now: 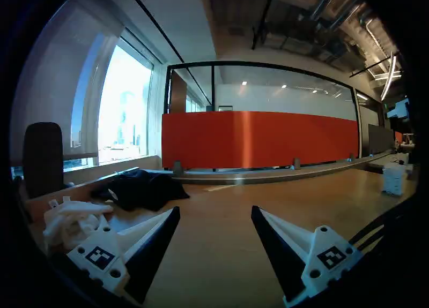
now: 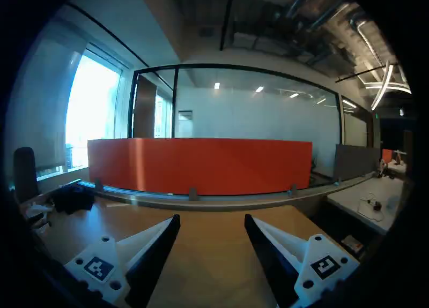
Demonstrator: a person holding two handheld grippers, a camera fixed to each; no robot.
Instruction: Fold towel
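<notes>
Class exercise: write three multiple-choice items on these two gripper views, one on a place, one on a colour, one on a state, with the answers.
1. Where is the black cloth heap? A) on the desk, at the left B) on the floor C) on a chair
2. What colour is the partition behind the desk? A) blue B) orange-red C) green
3. How do the left tongs and right tongs stand? A) both shut on cloth B) one shut C) both open, empty
Answers: 1 A, it lies on the wooden top; 2 B, a broad orange-red band; 3 C, bare desk shows in each gap.
</notes>
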